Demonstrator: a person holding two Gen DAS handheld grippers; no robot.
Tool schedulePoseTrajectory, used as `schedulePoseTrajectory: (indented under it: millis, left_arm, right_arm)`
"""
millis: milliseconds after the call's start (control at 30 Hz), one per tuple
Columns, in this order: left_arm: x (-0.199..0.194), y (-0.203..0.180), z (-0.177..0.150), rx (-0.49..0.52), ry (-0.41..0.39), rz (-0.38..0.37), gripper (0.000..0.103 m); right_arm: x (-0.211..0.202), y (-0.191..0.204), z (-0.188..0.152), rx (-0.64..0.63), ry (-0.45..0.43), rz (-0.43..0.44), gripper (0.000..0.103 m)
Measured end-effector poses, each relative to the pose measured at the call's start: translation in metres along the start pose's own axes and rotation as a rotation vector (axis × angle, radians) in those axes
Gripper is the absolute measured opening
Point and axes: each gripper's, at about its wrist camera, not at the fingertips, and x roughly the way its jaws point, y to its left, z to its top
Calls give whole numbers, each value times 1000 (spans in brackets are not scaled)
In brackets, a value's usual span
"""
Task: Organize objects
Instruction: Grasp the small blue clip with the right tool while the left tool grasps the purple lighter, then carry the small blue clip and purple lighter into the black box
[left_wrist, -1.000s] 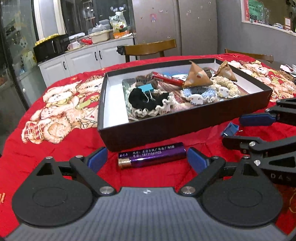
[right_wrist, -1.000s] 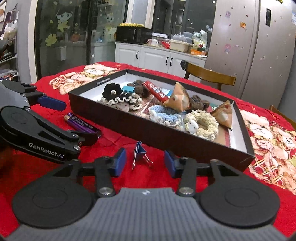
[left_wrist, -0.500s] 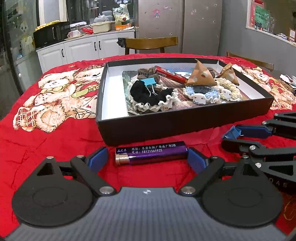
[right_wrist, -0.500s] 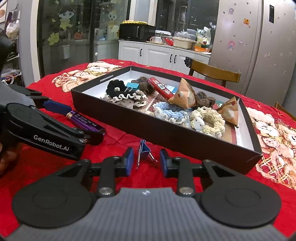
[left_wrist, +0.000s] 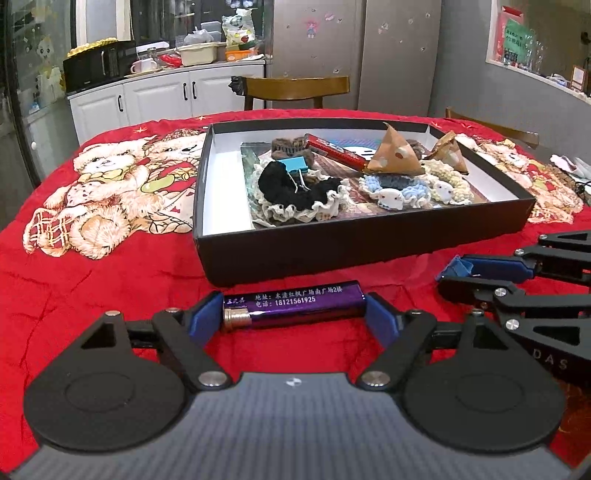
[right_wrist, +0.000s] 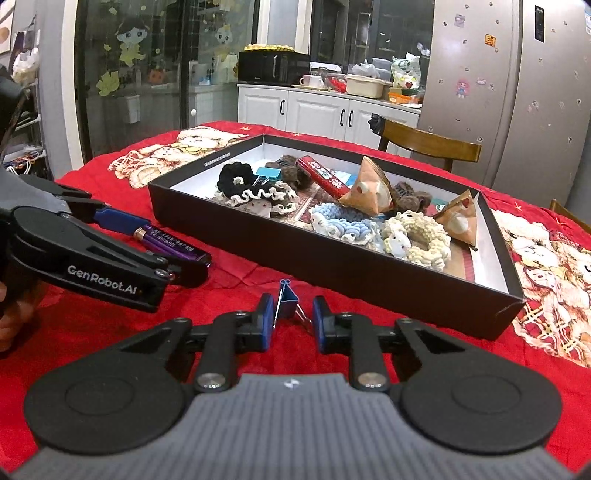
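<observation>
Two grippers are low over the red cloth of the table (left_wrist: 110, 266), and you hold one in each hand.

In the left wrist view, your left gripper (left_wrist: 293, 319) has its blue pads on the two ends of the purple lighter (left_wrist: 295, 304), which lies crosswise on the cloth just in front of the black box (left_wrist: 332, 251). The pads touch both ends, so it looks closed on the lighter — the lighter rests on the cloth. At the right edge you see your right gripper (left_wrist: 452, 275) from the side, with the blue binder clip (left_wrist: 456, 266) at its tips. Inside the box lie a black scrunchie (left_wrist: 291, 188) with a light-blue clip (left_wrist: 293, 165) on it, a red bar (left_wrist: 334, 150), a brown triangle pouch (left_wrist: 393, 157) and a blue knitted scrunchie (left_wrist: 400, 190).

In the right wrist view, your right gripper (right_wrist: 293, 317) is narrowly open around the blue binder clip (right_wrist: 286, 301), which stands on the cloth near the front wall of the box (right_wrist: 332, 266). The left pad is touching or almost touching the clip; the right pad is a little apart from its wire handle — I cannot tell if the grip is already firm. At the left, your left gripper (right_wrist: 173, 256) is seen with the lighter (right_wrist: 168, 242) between its fingers.
</observation>
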Motion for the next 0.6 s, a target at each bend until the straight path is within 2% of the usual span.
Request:
schedulePoseTrajectory:
  millis: [300, 600]
  left_arm:
    - [-25, -8, 4, 4, -57, -37, 85]
    - [-40, -11, 30, 29, -122, -45, 85]
  right_arm:
    - [-17, -2, 4, 12, -48, -10, 26]
    - [-30, -17, 19, 36, -109, -46, 26]
